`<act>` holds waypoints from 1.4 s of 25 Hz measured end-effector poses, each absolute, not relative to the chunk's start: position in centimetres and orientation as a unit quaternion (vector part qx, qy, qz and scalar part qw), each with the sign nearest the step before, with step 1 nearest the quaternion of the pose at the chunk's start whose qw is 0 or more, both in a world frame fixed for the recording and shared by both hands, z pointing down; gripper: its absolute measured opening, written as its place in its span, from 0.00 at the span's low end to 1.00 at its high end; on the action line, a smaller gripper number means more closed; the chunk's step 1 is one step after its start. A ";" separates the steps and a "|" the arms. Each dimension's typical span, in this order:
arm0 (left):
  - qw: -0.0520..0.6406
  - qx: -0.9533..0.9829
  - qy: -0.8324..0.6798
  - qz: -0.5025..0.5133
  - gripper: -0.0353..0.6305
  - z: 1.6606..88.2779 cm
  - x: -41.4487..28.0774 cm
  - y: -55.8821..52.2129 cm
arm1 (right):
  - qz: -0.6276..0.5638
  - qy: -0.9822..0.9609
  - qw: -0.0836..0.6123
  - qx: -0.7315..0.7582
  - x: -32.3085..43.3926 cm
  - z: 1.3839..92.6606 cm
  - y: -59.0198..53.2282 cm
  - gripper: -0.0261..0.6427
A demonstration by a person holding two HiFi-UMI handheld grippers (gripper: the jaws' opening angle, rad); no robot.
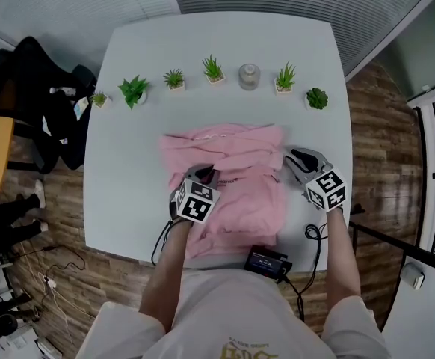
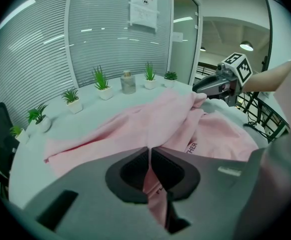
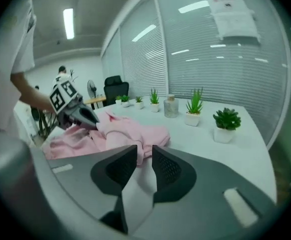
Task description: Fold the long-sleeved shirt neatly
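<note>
Pink shirt (image 1: 229, 178) lies bunched mid-table (image 1: 128, 126), looks part folded. My left gripper (image 2: 149, 156) is clenched on a pinch of its cloth. My right gripper (image 3: 144, 159) is released, jaws apart just off the shirt's right edge, nothing in them. Risk, I reckon: a one-sided pull from the left drags the fold crooked. Head view gives the whole outline; only the left gripper view shows cloth in the jaws.

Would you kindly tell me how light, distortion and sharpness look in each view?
Head view: even light, soft shadows, table edges bowed by the wide lens. Left gripper view: dark round vignette, light streaks on the glass wall, left claw soft up close. Right gripper view: same vignette, a bright ceiling lamp, slight softness throughout.
</note>
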State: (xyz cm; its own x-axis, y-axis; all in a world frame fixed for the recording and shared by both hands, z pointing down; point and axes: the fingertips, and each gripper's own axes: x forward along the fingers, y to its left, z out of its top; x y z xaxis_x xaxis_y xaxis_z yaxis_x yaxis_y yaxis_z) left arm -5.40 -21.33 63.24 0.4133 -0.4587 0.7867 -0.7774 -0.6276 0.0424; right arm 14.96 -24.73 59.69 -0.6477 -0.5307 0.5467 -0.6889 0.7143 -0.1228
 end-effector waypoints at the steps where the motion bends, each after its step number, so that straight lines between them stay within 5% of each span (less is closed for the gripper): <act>1: 0.206 0.815 -0.379 0.387 0.08 63.2 -5.4 -21.3 | 0.190 -0.890 0.225 0.347 15.1 59.7 -24.7 0.20; 10: 0.217 0.818 -0.389 0.364 0.13 62.7 -5.1 -21.7 | 0.207 -0.903 0.157 0.343 13.6 57.4 -22.0 0.26; 17: 0.222 0.814 -0.388 0.370 0.13 63.0 -5.2 -21.4 | 0.125 -0.888 0.247 0.368 12.2 59.2 -21.7 0.27; 20: 0.224 0.815 -0.387 0.368 0.13 63.0 -5.1 -21.6 | 0.091 -0.875 0.272 0.390 12.3 59.1 -22.5 0.09; 27: 0.225 0.816 -0.386 0.367 0.12 62.8 -4.9 -21.7 | -0.032 -0.861 0.303 0.407 12.8 56.0 -23.4 0.09; 35: 0.233 0.814 -0.377 0.374 0.10 63.2 -4.9 -21.2 | 0.036 -0.859 0.334 0.387 13.5 60.2 -21.3 0.11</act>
State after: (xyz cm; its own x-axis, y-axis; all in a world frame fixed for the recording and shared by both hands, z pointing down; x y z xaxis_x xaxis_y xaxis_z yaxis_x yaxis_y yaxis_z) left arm -4.93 -21.22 63.20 0.4352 -0.4401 0.7854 -0.7890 -0.6067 0.0972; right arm 13.54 -21.31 60.23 -0.4775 -0.6400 0.6019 -0.6878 0.6986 0.1971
